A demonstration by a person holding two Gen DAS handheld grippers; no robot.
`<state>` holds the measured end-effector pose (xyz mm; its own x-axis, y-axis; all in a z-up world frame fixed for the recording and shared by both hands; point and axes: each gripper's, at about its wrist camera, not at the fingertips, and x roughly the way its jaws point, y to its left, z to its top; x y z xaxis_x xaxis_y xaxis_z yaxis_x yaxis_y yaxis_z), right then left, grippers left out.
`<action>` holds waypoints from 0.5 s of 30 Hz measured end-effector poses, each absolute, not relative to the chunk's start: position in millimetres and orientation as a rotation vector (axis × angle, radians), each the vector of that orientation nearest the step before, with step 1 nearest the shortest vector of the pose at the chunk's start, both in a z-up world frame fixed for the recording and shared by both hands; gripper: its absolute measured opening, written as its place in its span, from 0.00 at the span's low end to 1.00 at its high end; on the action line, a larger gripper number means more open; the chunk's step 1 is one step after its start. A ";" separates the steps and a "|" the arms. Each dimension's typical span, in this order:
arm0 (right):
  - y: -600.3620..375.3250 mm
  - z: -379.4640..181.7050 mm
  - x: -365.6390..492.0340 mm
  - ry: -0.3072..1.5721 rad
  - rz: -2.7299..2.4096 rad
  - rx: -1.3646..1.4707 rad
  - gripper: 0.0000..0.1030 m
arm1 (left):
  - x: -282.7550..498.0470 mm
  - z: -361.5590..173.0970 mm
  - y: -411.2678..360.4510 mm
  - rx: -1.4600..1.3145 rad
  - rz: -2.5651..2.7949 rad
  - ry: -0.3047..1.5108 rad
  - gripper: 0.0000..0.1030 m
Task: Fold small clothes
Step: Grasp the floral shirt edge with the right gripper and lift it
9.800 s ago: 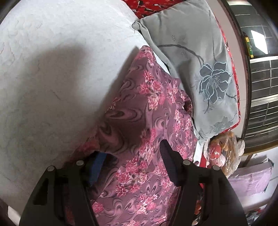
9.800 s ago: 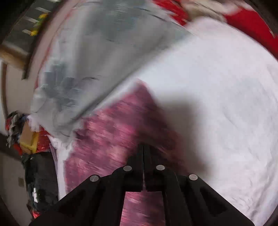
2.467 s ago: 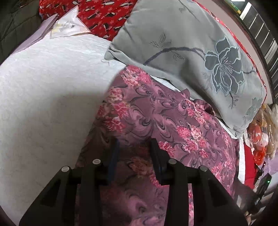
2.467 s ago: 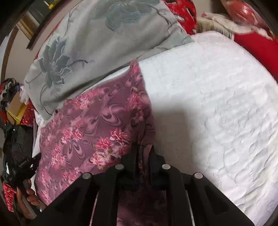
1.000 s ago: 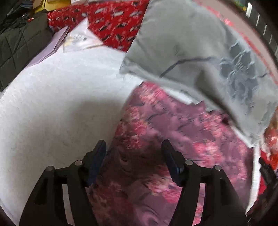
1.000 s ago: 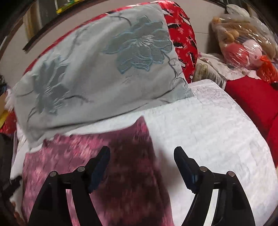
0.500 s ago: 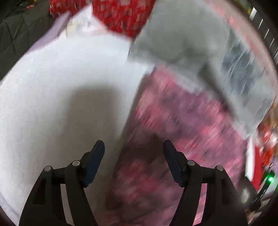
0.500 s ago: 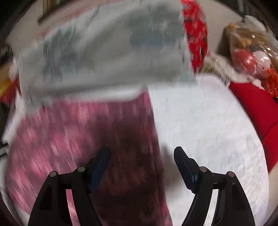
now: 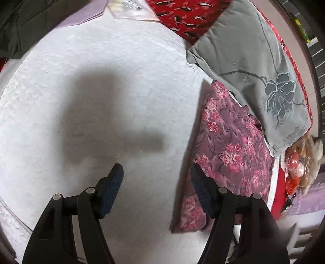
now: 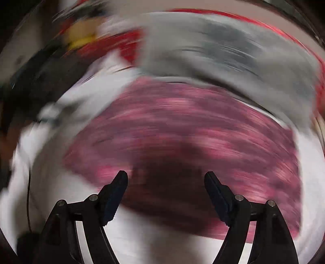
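Floral cloth (image 9: 227,146), mauve with pink blossoms, lies folded flat on the white bedspread (image 9: 105,85), its far edge tucked against the grey flower-embroidered pillow (image 9: 262,67). Two and a half seconds ago both pairs of fingers were pinched on this cloth; a second ago they had let go and stood spread above it, and now neither holds anything.

In the left wrist view, the left gripper (image 9: 155,178) has its fingers (image 9: 113,182) well apart with only bare bedspread between them. A second ago they framed the cloth's near edge; now the cloth sits off to the right of the right-hand finger, apart from it, and the gripper's shadow falls on the white cover.

In the right wrist view, heavily smeared by motion, the right gripper (image 10: 165,184) has its fingers (image 10: 215,186) spread wide, the jaws having just been opening further, with nothing clamped between them. They hang over the near part of the cloth (image 10: 182,132), which fills the middle of the view, whereas a second ago its right edge ran between them. The pillow (image 10: 233,50) lies beyond.

Behind the bedspread in the left view are red patterned fabric (image 9: 182,14) and a dark quilted garment (image 9: 30,22).
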<state>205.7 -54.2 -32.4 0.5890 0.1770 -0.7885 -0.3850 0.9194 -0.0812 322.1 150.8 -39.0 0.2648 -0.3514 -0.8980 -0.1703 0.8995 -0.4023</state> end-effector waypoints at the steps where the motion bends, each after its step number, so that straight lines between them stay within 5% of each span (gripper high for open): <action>1: -38.4 -38.0 202.2 0.870 0.359 -0.298 0.79 | 321.5 -38.1 154.5 -0.470 -0.130 1.316 0.66; 7: 45.6 -80.5 193.3 0.681 0.348 -0.724 0.85 | 325.5 -31.2 166.4 -0.436 -0.176 1.331 0.66; 11: 51.8 -82.4 208.5 0.584 0.287 -0.765 0.86 | 340.7 -33.2 156.3 -0.437 -0.244 1.356 0.66; 12: 50.8 -81.0 213.3 0.581 0.280 -0.755 0.82 | 345.3 -34.0 152.7 -0.450 -0.264 1.364 0.66; 14: 44.6 -76.5 224.1 0.602 0.268 -0.715 0.38 | 357.0 -38.0 143.6 -0.497 -0.315 1.381 0.66; 15: 40.4 -72.6 229.4 0.622 0.260 -0.683 0.27 | 365.2 -41.6 137.3 -0.544 -0.352 1.393 0.66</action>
<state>229.4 40.4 -72.6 0.7897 0.0257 -0.6129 -0.4188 0.7527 -0.5080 365.2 137.3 -41.6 0.1556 -0.5393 -0.8276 -0.0808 0.8280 -0.5548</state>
